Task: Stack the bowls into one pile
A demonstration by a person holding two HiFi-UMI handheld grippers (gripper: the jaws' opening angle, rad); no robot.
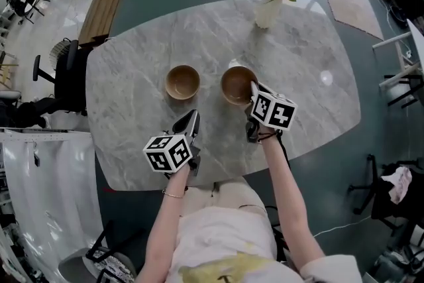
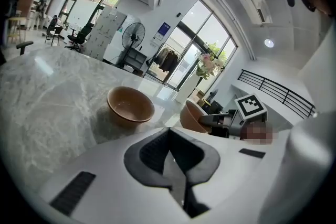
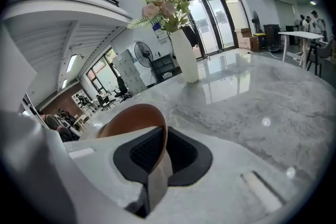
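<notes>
Right gripper (image 3: 159,152): my jaws pinch the rim of the bowl (image 1: 235,84) nearest the vase (image 1: 268,10).
Left gripper (image 2: 169,153): my jaws pressed together, empty.
Other bowl (image 1: 182,81): in head and left gripper views only.

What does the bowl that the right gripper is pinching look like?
The bowl is round, plain brown, matte like clay or wood, and empty. The right gripper is shut on its rim, one jaw inside and one outside. It looks tilted in the left gripper view; whether it is clear of the marble table I cannot tell. A matching bowl stands beside it, apart, and a vase of flowers is behind.
</notes>
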